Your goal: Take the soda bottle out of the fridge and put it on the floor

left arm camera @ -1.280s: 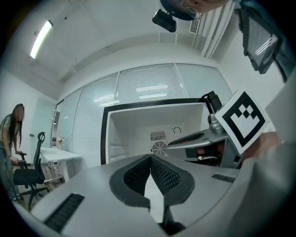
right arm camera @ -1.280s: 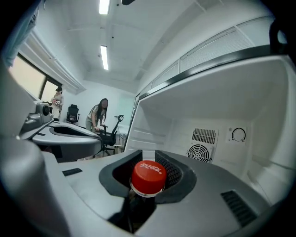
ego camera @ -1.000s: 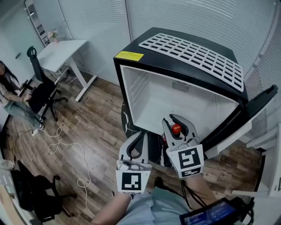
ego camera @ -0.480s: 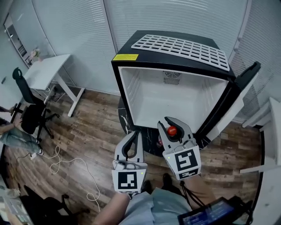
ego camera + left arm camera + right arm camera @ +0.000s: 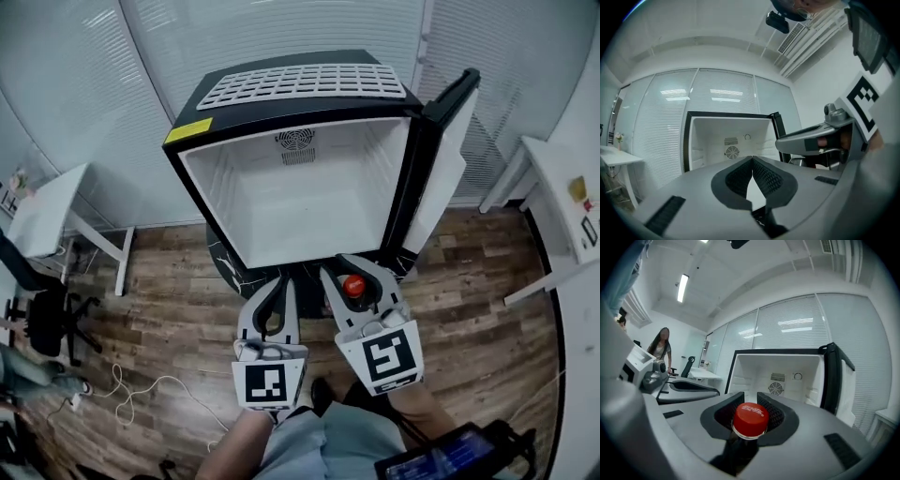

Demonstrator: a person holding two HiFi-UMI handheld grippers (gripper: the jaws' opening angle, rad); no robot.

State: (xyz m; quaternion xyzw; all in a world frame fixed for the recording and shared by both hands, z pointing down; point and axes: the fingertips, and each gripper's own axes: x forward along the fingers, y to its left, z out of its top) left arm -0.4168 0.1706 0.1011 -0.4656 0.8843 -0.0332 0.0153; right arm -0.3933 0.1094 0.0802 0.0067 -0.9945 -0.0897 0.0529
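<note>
Office, white desk, black swivel chair, blind-covered glass partitions, wood-look floor.

Ahead, fridge on floor, door swung out at its right, grille on top. Before it, left gripper beside right gripper, bottle between the latter's jaws. Far left, desk, chair nearer.

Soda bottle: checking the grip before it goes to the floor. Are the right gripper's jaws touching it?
Touching. The right gripper view shows the right gripper closed on the soda bottle, pads against its neck under the red cap.
</note>
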